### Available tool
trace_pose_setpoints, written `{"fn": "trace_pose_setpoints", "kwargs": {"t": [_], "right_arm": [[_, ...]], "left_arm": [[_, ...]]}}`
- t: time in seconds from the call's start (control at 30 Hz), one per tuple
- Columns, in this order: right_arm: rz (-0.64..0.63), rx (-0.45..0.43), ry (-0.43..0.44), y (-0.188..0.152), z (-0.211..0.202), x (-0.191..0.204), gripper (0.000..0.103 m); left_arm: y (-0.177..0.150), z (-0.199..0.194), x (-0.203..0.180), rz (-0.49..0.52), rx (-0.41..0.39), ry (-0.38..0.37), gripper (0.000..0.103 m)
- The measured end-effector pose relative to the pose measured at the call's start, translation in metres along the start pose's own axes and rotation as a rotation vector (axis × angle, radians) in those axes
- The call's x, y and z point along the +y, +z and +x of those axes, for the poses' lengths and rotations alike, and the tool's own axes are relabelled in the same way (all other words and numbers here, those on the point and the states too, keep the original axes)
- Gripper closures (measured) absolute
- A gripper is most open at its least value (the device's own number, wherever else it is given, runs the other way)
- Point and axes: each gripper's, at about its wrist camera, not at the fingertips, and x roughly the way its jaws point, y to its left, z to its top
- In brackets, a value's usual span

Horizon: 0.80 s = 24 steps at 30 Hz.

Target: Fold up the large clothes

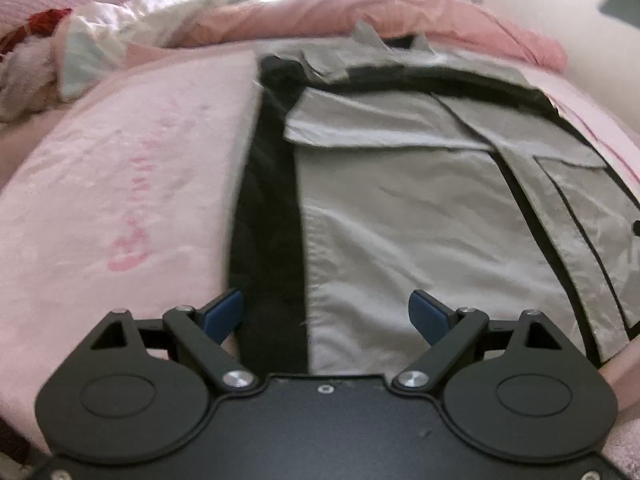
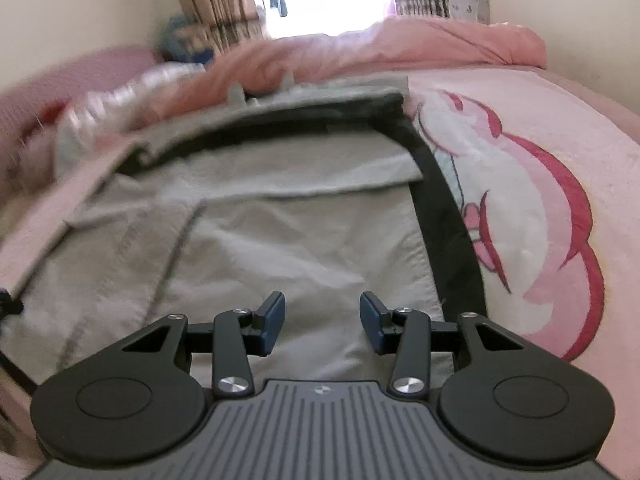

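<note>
Left gripper [image 1: 326,314]: jaws spread wide, empty, poised above the near hem of the grey cotton garment with black trim [image 1: 400,208], astride its black side band. Right gripper [image 2: 322,320]: jaws about half open, nothing between them, over the same hem nearer the opposite black edge. The garment lies flat on the pink printed blanket [image 2: 560,168], long axis running away from both grippers toward the crumpled salmon duvet [image 2: 440,44]. Neither gripper is clearly nearer; the hem is the likely grasp line.
</note>
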Motion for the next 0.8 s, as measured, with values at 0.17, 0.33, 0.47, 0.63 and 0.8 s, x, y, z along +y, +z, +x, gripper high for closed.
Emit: {"fn": "trace_pose_setpoints", "kwargs": {"t": [0.17, 0.33, 0.47, 0.63, 0.8], "right_arm": [[0.139, -0.006, 0.097, 0.003, -0.026, -0.049, 0.041], [0.308, 0.053, 0.148, -0.016, -0.03, -0.097, 0.04], [0.356, 0.074, 0.162, -0.027, -0.03, -0.112, 0.04], [0.383, 0.085, 0.211, -0.029, -0.029, -0.116, 0.04], [0.397, 0.136, 0.317, -0.029, -0.02, -0.11, 0.038]], "left_arm": [[-0.016, -0.016, 0.043, -0.144, 0.019, 0.03, 0.012], [-0.044, -0.016, 0.08, -0.326, 0.012, -0.153, 0.013], [-0.05, -0.018, 0.089, -0.413, 0.012, -0.289, 0.013], [-0.044, -0.013, 0.08, -0.444, 0.038, -0.384, 0.013], [-0.033, 0.0, 0.077, -0.458, 0.062, -0.457, 0.013]]}}
